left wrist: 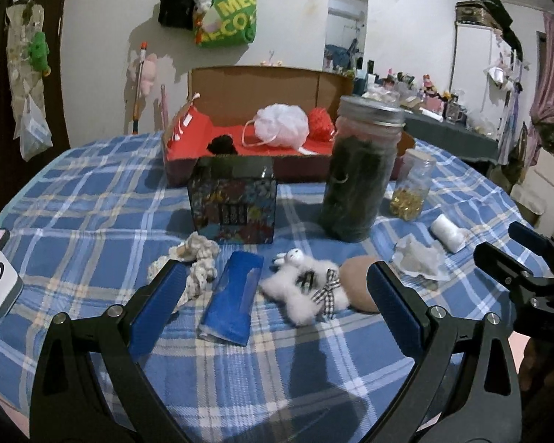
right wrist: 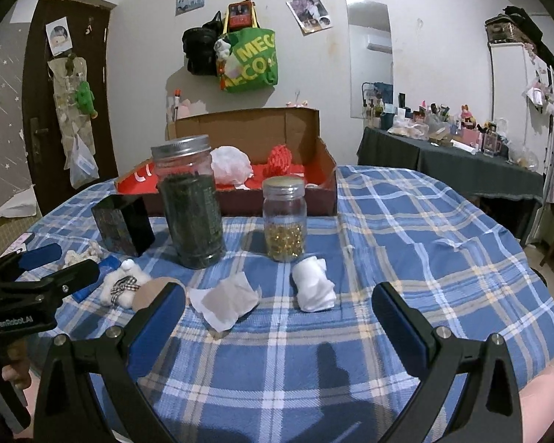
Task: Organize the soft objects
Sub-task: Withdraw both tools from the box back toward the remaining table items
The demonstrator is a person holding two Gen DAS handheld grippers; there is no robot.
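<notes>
Tall jar [left wrist: 362, 170] and black tin [left wrist: 234, 203] stand mid-frame between me and open box [left wrist: 262, 88], which holds white puff [left wrist: 282, 125] and red puff [left wrist: 321, 120]. Plush [left wrist: 306, 288], blue pack [left wrist: 231, 299], knit rope [left wrist: 199, 254], tan pad [left wrist: 358, 280] lie lower centre. My left claw [left wrist: 277, 295] wide open, empty, above plush. Right claw [right wrist: 279, 306] wide open, empty; white roll [right wrist: 314, 284] and gauze [right wrist: 225, 301] between fingers. Blue plaid cloth [right wrist: 406, 229].
</notes>
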